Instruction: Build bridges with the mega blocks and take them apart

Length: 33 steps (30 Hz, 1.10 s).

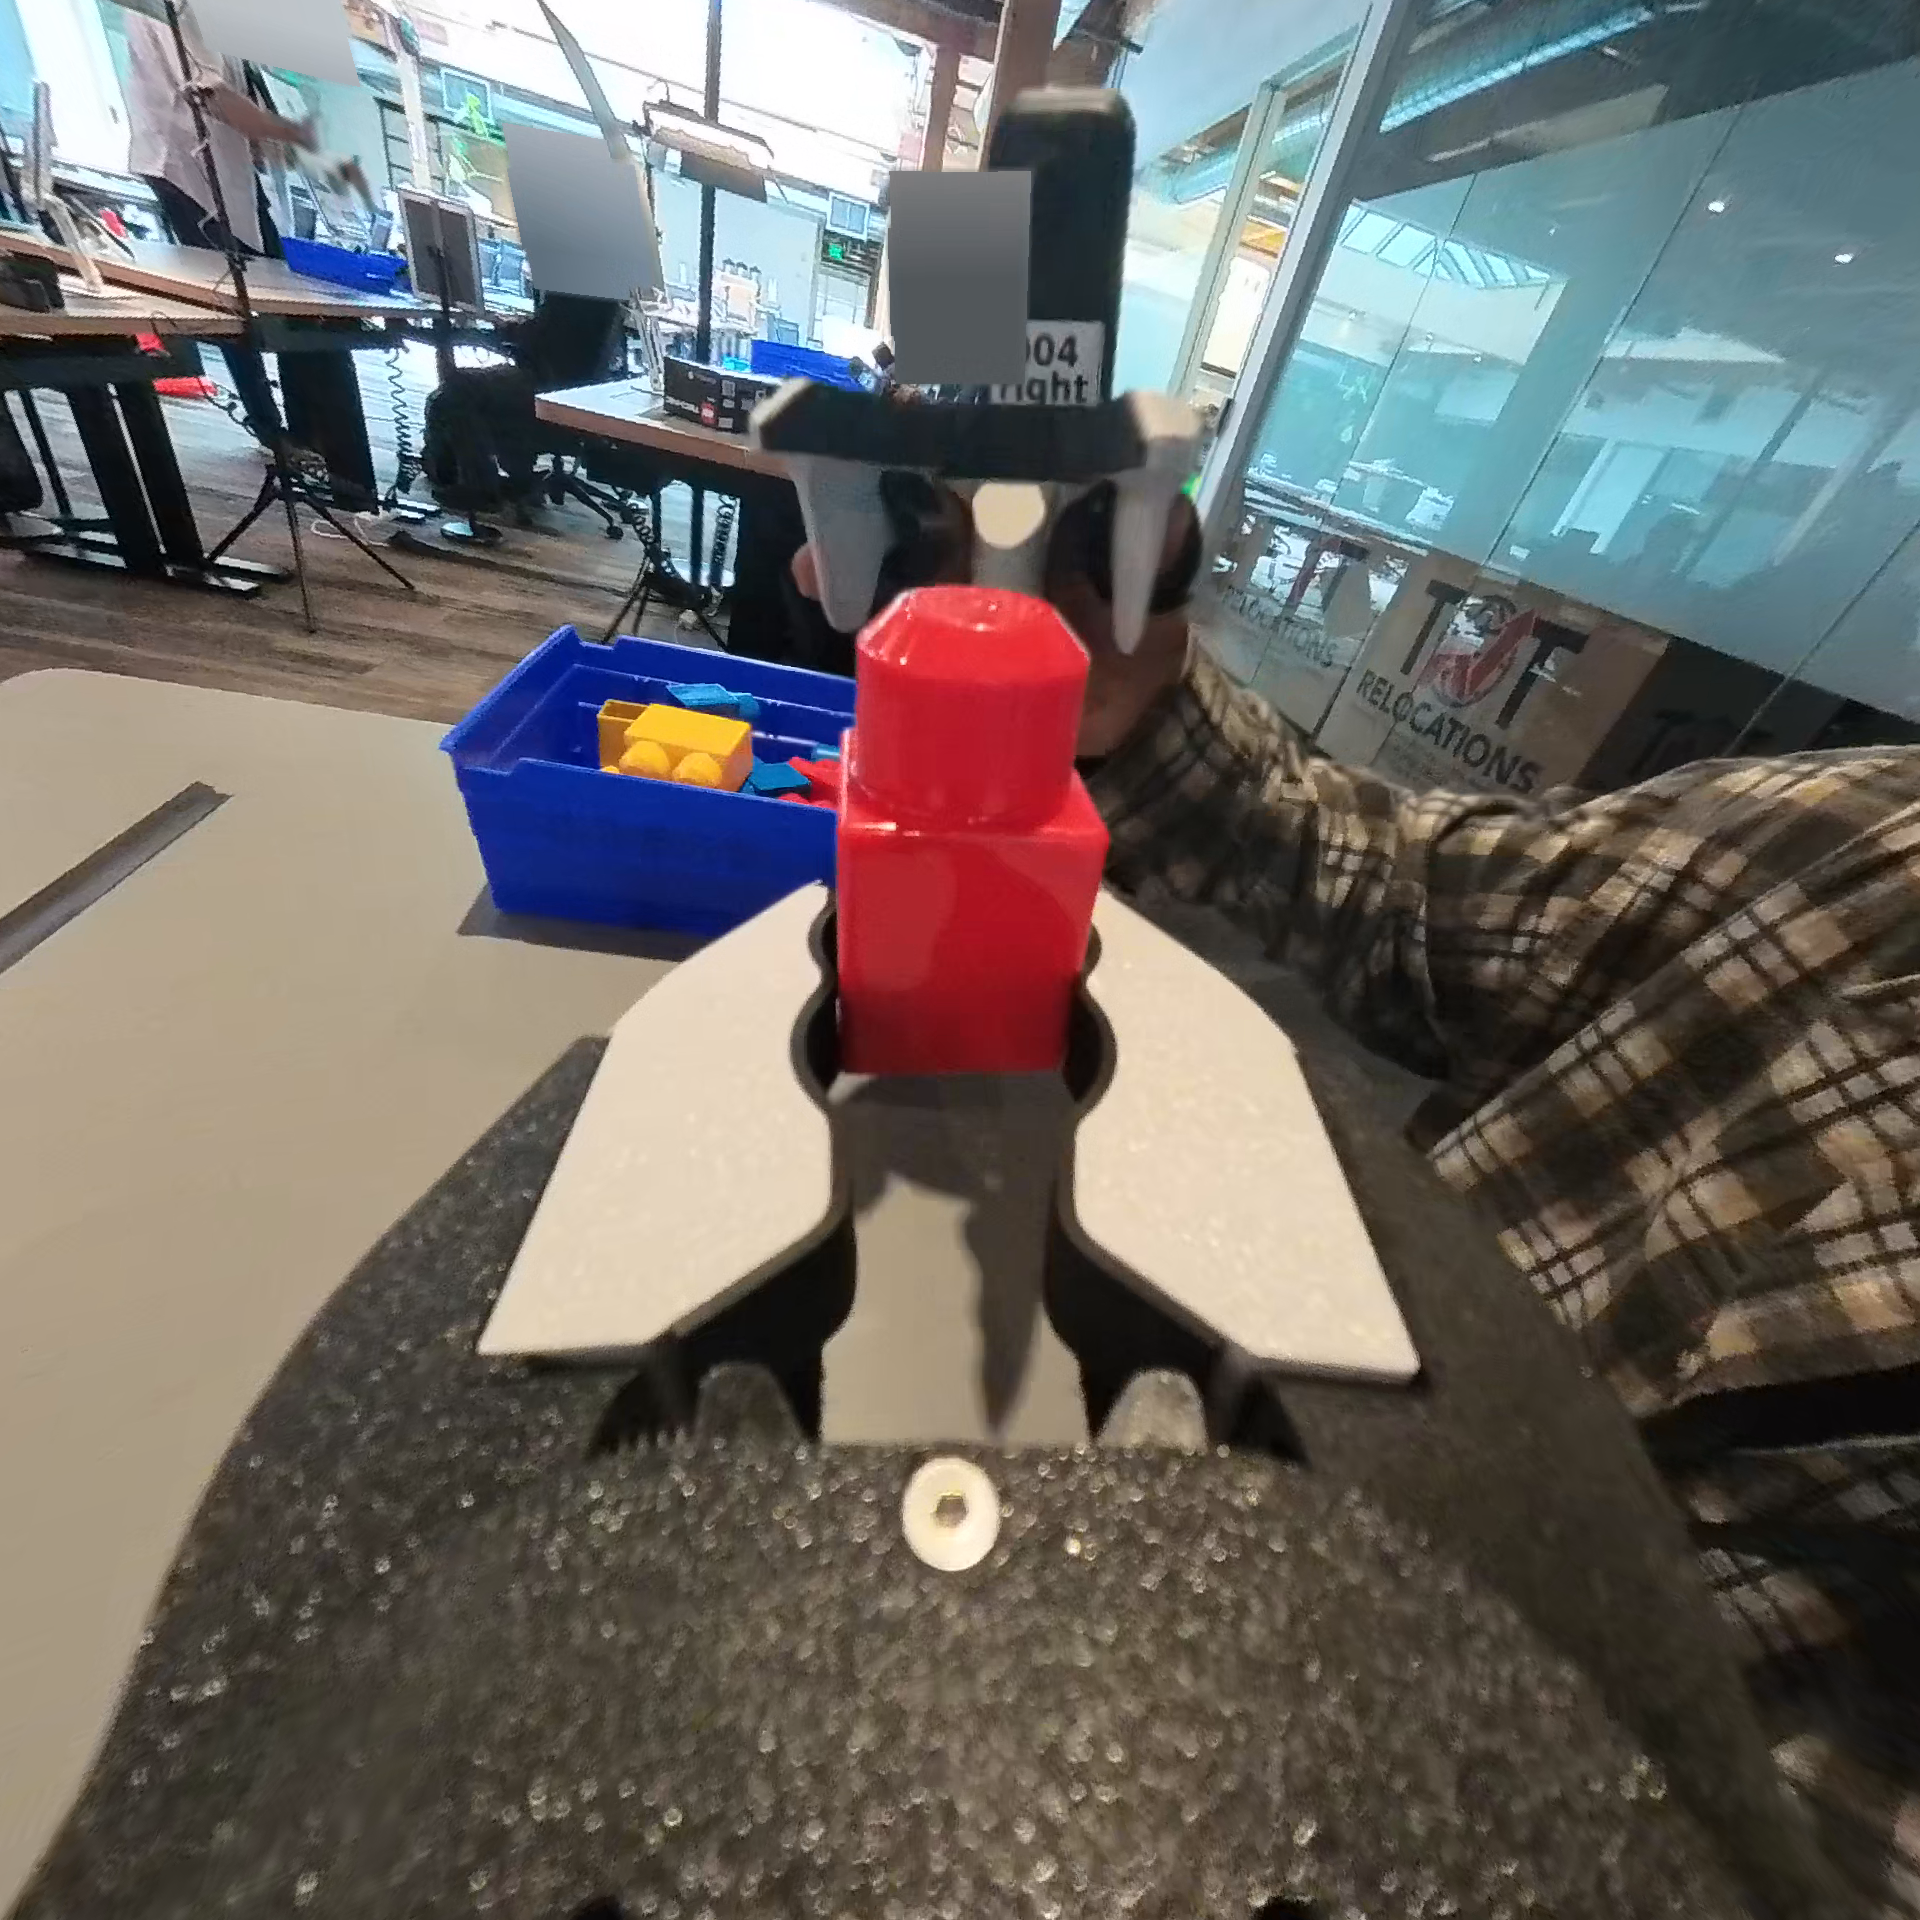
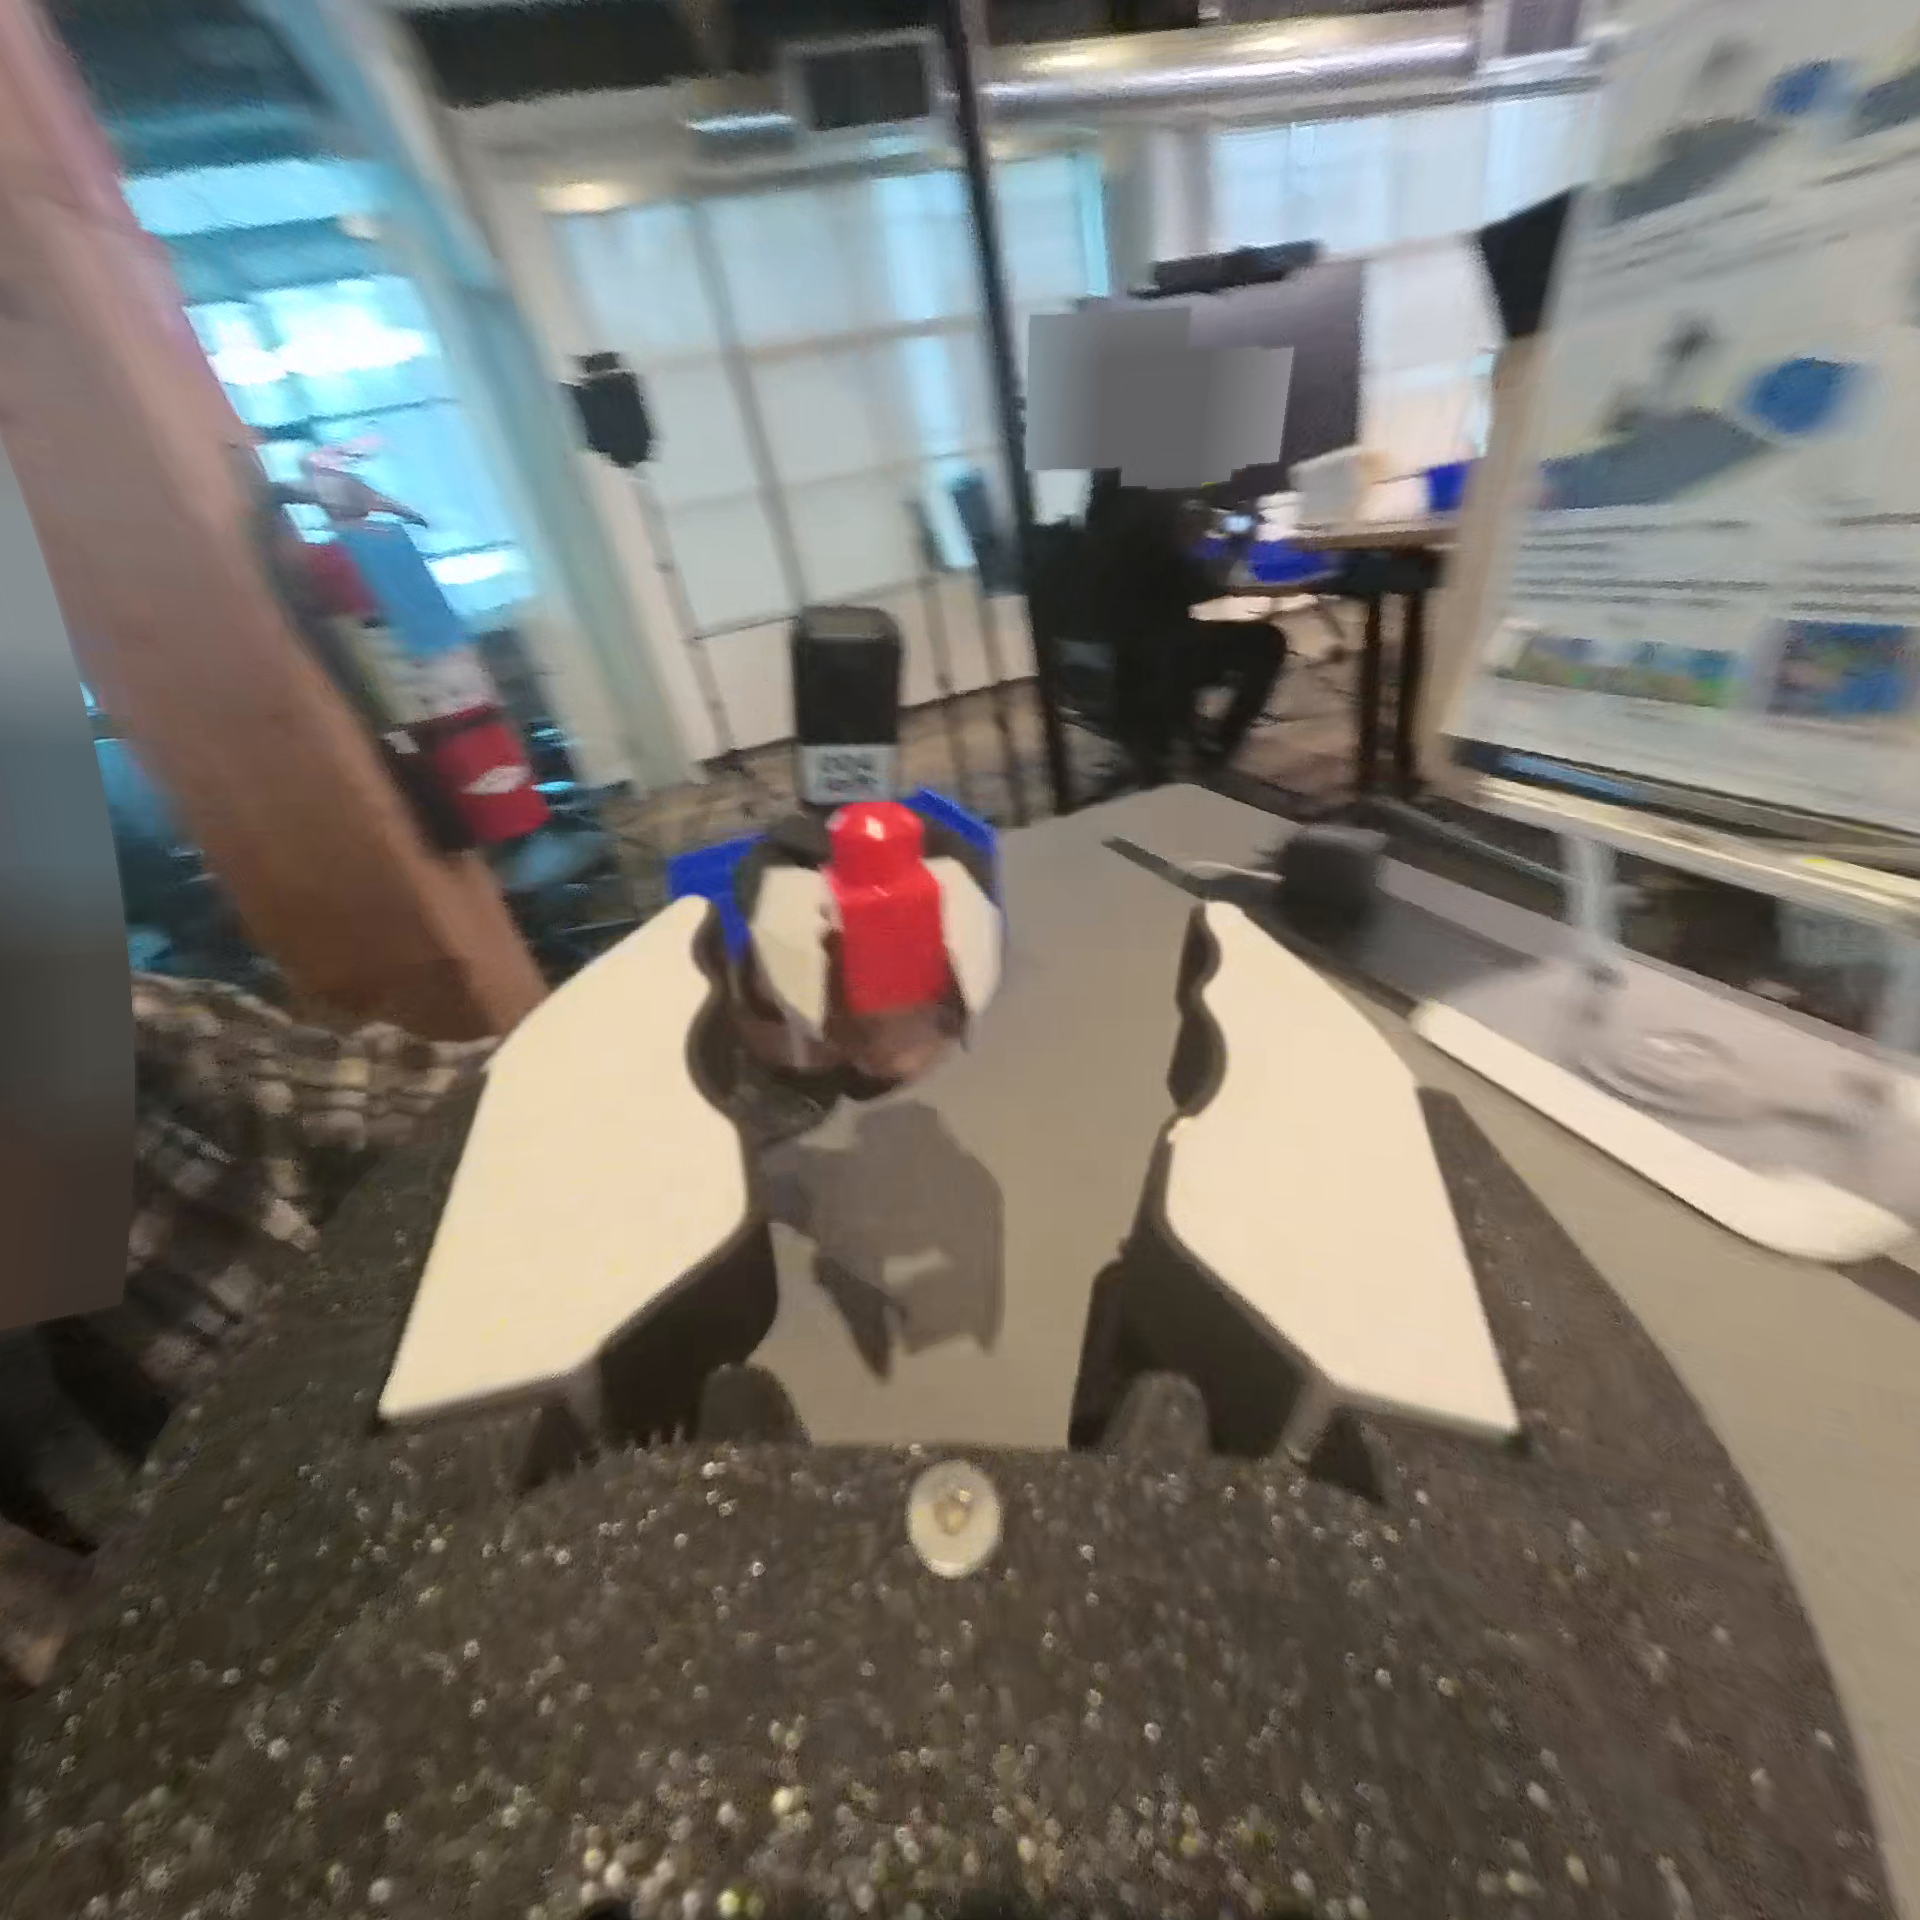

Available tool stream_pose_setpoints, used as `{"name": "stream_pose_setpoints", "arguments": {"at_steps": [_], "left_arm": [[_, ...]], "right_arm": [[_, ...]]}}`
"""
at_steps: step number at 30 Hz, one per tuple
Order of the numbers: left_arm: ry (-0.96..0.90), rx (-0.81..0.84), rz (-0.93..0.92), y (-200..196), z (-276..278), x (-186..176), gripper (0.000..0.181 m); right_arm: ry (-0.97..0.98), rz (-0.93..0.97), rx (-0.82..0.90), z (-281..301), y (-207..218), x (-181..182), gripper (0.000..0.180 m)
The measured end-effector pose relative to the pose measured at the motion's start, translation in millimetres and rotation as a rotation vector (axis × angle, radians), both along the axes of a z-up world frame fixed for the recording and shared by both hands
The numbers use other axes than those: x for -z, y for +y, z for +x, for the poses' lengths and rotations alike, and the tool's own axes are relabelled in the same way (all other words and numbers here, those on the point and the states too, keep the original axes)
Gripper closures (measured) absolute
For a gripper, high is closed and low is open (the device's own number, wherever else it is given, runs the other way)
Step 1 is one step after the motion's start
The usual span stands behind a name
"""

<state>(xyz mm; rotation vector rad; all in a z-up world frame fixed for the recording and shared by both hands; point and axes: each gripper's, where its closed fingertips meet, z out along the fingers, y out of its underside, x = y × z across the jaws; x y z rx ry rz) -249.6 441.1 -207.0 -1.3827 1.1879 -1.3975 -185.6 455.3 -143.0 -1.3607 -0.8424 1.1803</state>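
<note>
My left gripper (image 1: 961,935) is shut on a red single-stud mega block (image 1: 966,914) and holds it upright above the grey table (image 1: 260,1039). My right gripper (image 2: 951,920) is open and empty. It faces the left gripper from a short way off, with the red block (image 2: 883,925) ahead of its fingertips and a little left of centre. In the left wrist view the right gripper (image 1: 987,561) shows behind and above the block, with its jaws spread. The left gripper (image 2: 883,987) also shows in the blurred right wrist view.
A blue bin (image 1: 623,831) holding a yellow block (image 1: 686,743) and blue and red blocks sits on the table behind the left gripper. A plaid sleeve (image 1: 1558,987) reaches in from the right. A white flat object (image 2: 1558,1122) and a dark object (image 2: 1330,862) lie near the table's far edge.
</note>
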Motion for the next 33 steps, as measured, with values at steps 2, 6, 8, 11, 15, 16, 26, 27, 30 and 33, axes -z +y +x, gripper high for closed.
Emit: {"name": "stream_pose_setpoints", "arguments": {"at_steps": [2,6,8,11,15,16,26,27,30,33], "left_arm": [[0.003,0.010,0.006,-3,1,0,0.140],[0.014,0.023,0.015,-8,4,1,0.140],[0.015,0.030,0.016,-9,5,1,0.140],[0.016,0.036,0.018,-11,6,1,0.140],[0.009,0.044,0.047,-15,7,-1,0.139],[0.007,0.046,0.056,-16,7,-2,0.139],[-0.011,0.016,0.043,-16,7,-11,0.078],[-0.018,0.013,0.042,-15,6,-13,0.078],[-0.025,0.010,0.033,-14,4,-16,0.081],[-0.019,0.006,0.035,-14,4,-15,0.084]], "right_arm": [[0.003,0.015,-0.091,-37,-9,-1,0.106],[-0.027,0.056,-0.184,-81,-15,4,0.118],[-0.035,0.060,-0.201,-91,-15,5,0.123],[-0.045,0.055,-0.222,-99,-15,9,0.133],[-0.075,0.052,-0.252,-104,-17,14,0.150],[-0.082,0.058,-0.252,-104,-18,14,0.150],[-0.235,0.113,0.357,69,30,-7,0.150],[-0.290,0.092,0.462,102,35,3,0.150],[-0.426,-0.053,0.695,188,32,54,0.150],[-0.534,-0.166,0.896,262,14,103,0.150]]}}
